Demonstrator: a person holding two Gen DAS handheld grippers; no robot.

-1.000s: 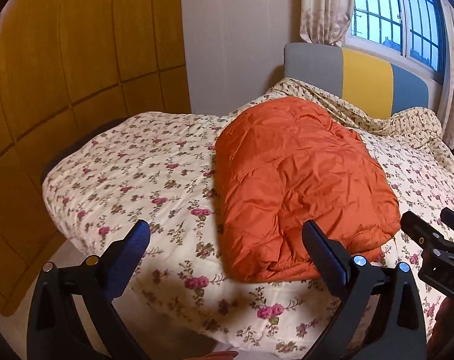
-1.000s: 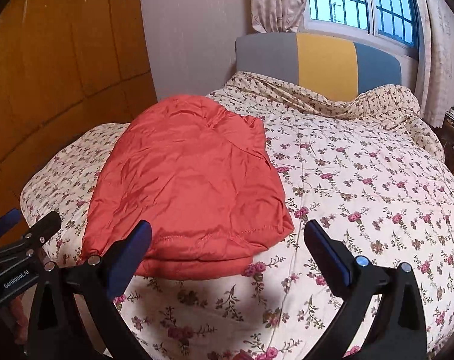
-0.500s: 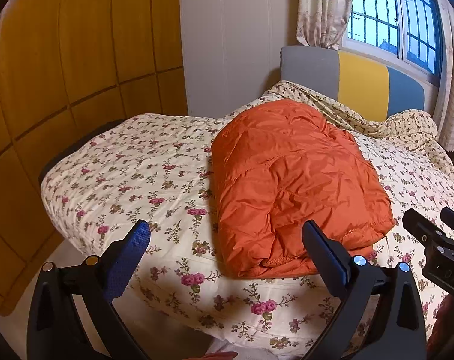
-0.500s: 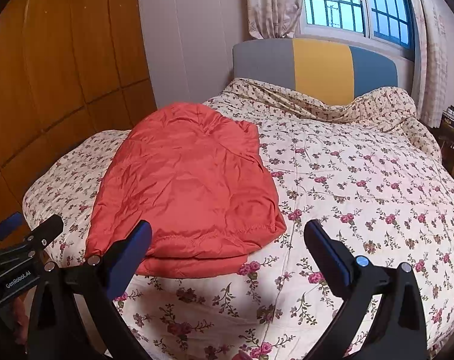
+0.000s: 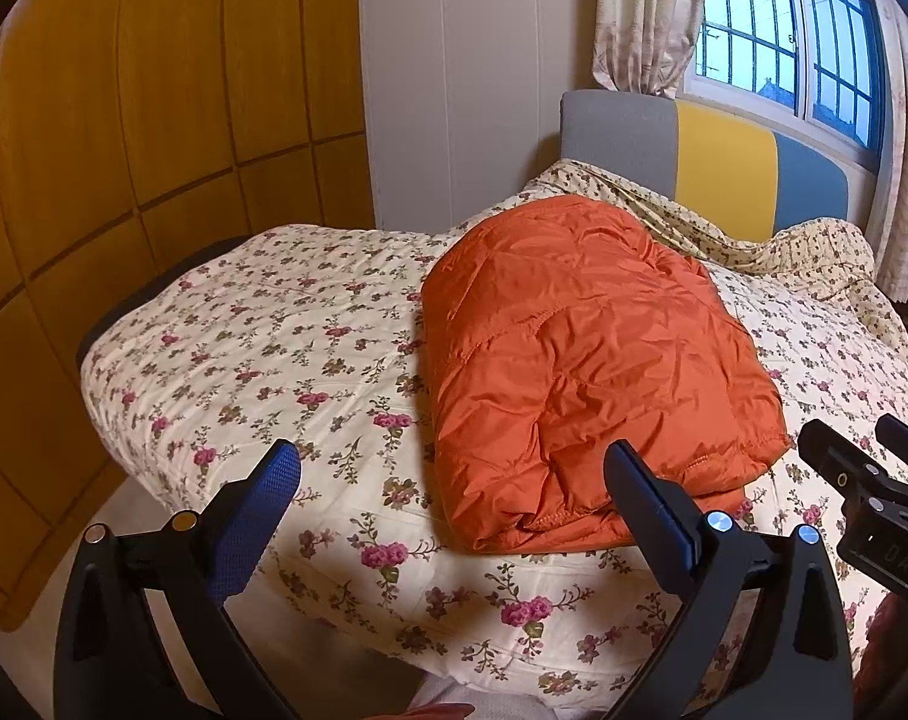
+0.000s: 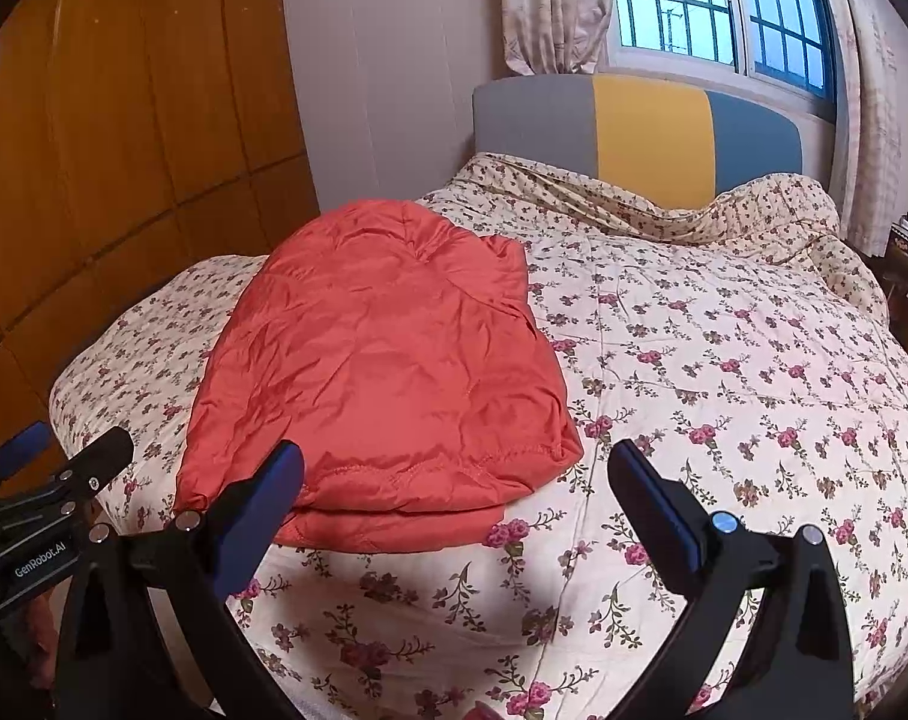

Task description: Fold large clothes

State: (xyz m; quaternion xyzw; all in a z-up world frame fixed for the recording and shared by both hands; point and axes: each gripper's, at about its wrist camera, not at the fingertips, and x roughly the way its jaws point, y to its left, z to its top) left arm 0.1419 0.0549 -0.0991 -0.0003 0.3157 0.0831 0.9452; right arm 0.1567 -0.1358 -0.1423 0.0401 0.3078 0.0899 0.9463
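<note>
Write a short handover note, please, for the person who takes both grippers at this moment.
Left gripper: open, empty, held short of the jacket.
Right gripper: open, empty, also clear of it.
Orange jacket: lies folded in a compact bundle on the floral quilt, on the wardrobe side of the bed, its hem edge nearest you.
Done: the fold looks finished.
Left: probably only to check or tidy it.

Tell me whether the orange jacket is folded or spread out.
Folded. The orange jacket lies as a compact bundle on the floral quilt, with doubled layers stacked at its near edge.
</note>
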